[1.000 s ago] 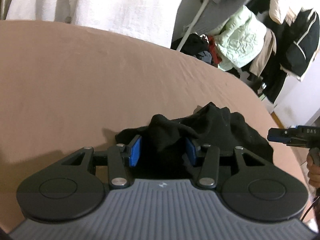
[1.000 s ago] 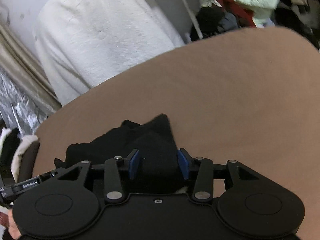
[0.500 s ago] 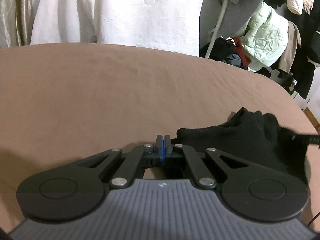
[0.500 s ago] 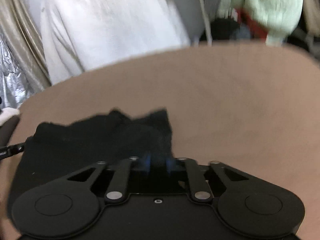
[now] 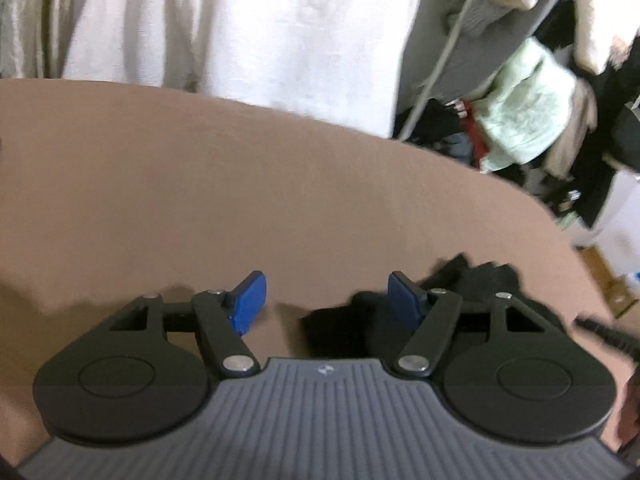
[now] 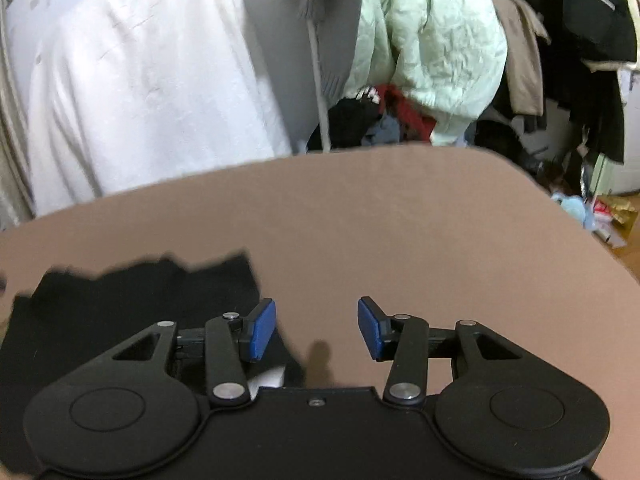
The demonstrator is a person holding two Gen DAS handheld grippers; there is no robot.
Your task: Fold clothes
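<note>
Both grippers fill the lower part of their own views. Left gripper (image 5: pixel 324 300) has its blue pads (image 5: pixel 249 298) spread apart and its jaws are opening; between them lies mostly bare brown surface, with a dark edge of the black garment (image 5: pixel 472 280) reaching into the gap from the right, not pressed by either pad. Right gripper (image 6: pixel 316 330) likewise shows its blue pads (image 6: pixel 262 330) parted, jaws opening, with bare brown cloth between them; the left pad sits over the garment's right edge without clamping it.

Just beyond the fingers, the black garment lies flat and rumpled on the brown-covered table (image 5: pixel 200 184). In the left wrist view it sits at the lower right of the frame, partly hidden behind the gripper's right linkage. In the right wrist view the same garment (image 6: pixel 132 292) spreads across the lower left, its far edge uneven, and a small white patch shows near the gripper body.

Farther off, the table's rounded far edge crosses mid-frame. Behind it, a white draped sheet (image 6: pixel 148 92) hangs at the upper left. At the upper right of the right wrist view, a pale green quilted jacket (image 6: pixel 432 60) hangs among dark clothes, with a red item and other dark garments heaped below it. Both pictures are slightly blurred.
</note>
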